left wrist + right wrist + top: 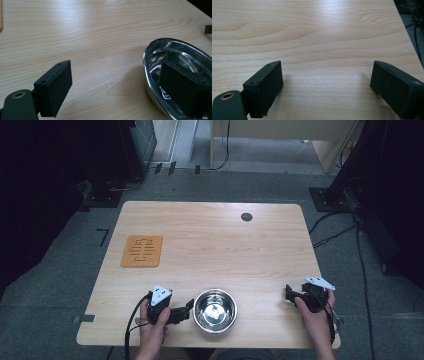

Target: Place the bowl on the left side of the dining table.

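1. Fingers of your left gripper (pixel 186 309) are spread wide: in the left gripper view one black pad (pixel 56 87) sits over bare wood and the other (pixel 183 91) hangs over the inside of the steel bowl (pixel 160 52), so the bowl's near-left rim lies between them, unpinched.
2. Fingers of your right gripper (pixel 289 296) are spread just as wide, with nothing but wood grain between the pads (pixel 265 87).
3. Your steel bowl (pixel 215 310) stands upright near the table's near edge, about midway along it, just right of your left gripper and well apart from your right one.
4. Your right hand (pixel 315 312) holds its gripper near the table's (pixel 210 235) near right corner.
5. An orange slotted mat (pixel 142 251) lies flat at the far left, well apart from the bowl.
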Tool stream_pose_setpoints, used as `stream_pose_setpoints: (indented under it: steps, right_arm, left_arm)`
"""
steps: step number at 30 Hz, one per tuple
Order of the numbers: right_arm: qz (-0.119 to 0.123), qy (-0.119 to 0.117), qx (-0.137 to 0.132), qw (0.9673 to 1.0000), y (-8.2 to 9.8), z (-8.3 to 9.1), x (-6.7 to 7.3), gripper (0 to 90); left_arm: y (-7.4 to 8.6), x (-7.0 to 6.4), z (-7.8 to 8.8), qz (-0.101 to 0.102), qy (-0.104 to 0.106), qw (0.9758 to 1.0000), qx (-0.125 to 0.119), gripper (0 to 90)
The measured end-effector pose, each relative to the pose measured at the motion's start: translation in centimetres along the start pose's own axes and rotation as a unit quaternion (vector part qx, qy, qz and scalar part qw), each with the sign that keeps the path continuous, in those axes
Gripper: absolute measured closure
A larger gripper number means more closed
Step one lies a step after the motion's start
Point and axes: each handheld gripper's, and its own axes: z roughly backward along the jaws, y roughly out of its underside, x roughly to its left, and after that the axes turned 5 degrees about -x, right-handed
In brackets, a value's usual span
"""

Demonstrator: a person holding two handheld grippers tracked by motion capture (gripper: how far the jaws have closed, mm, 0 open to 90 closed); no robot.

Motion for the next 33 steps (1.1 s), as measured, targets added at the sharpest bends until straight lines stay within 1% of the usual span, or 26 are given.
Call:
stream_pose_setpoints:
  steps: [11, 13, 14, 17, 19, 21, 22, 23, 25, 26, 29, 30, 31, 33]
  right_arm:
    - [0.0, -0.001, 0.0, 1.0, 0.0, 0.0, 0.0, 10.4]
    - [0.001, -0.001, 0.0, 1.0, 0.0, 0.0, 0.0, 10.4]
    - [0.001, -0.001, 0.0, 1.0, 0.0, 0.0, 0.0, 10.4]
    - [0.001, -0.002, 0.001, 1.0, 0.0, 0.0, 0.0, 10.4]
    - [0.002, -0.002, 0.001, 1.0, 0.0, 0.0, 0.0, 10.4]
    - [0.001, -0.002, 0.001, 1.0, 0.0, 0.0, 0.0, 10.4]
    - [0.002, -0.002, 0.001, 1.0, 0.0, 0.0, 0.0, 10.4]
    - [0.002, -0.002, 0.001, 1.0, 0.0, 0.0, 0.0, 10.4]
    - [0.002, -0.001, 0.001, 1.0, 0.0, 0.0, 0.0, 10.4]
    - [0.002, -0.002, 0.001, 1.0, 0.0, 0.0, 0.0, 10.4]
    - [0.001, -0.001, 0.001, 1.0, 0.0, 0.0, 0.0, 10.4]
    - [0.001, -0.001, 0.001, 1.0, 0.0, 0.0, 0.0, 10.4]
    - [0.002, -0.002, 0.001, 1.0, 0.0, 0.0, 0.0, 10.4]
    - [0.002, -0.001, 0.001, 1.0, 0.0, 0.0, 0.0, 10.4]
  left_arm:
    - [0.6, -0.9, -1.1, -0.015, -0.002, 0.9997, 0.018, 11.8]
    - [0.8, -1.3, -1.4, -0.022, -0.002, 0.9995, 0.025, 11.9]
    - [0.8, -1.3, -1.4, -0.022, -0.002, 0.9995, 0.025, 11.9]
    - [1.1, -1.8, -1.9, -0.028, -0.005, 0.999, 0.036, 13.2]
    - [1.2, -2.0, -2.2, -0.03, 0.0, 0.9986, 0.043, 13.3]
    - [1.3, -2.3, -2.3, -0.033, 0.014, 0.998, 0.053, 14.1]
    - [1.4, -2.4, -2.4, -0.035, 0.016, 0.9976, 0.057, 15.1]
    - [1.5, -2.6, -2.4, -0.037, 0.016, 0.9974, 0.06, 17.2]
    - [1.5, -2.7, -2.5, -0.035, 0.017, 0.9973, 0.062, 24.2]
    - [1.7, -2.8, -2.8, -0.033, 0.026, 0.9967, 0.07, 25.6]
    - [1.8, -2.9, -3.0, -0.032, 0.047, 0.9955, 0.076, 32.3]
    - [1.8, -2.8, -3.1, -0.032, 0.051, 0.9952, 0.077, 34.7]
    - [1.8, -2.8, -3.1, -0.026, 0.057, 0.9951, 0.077, 37.7]
    - [1.8, -2.7, -3.2, -0.022, 0.067, 0.9942, 0.081, 46.9]
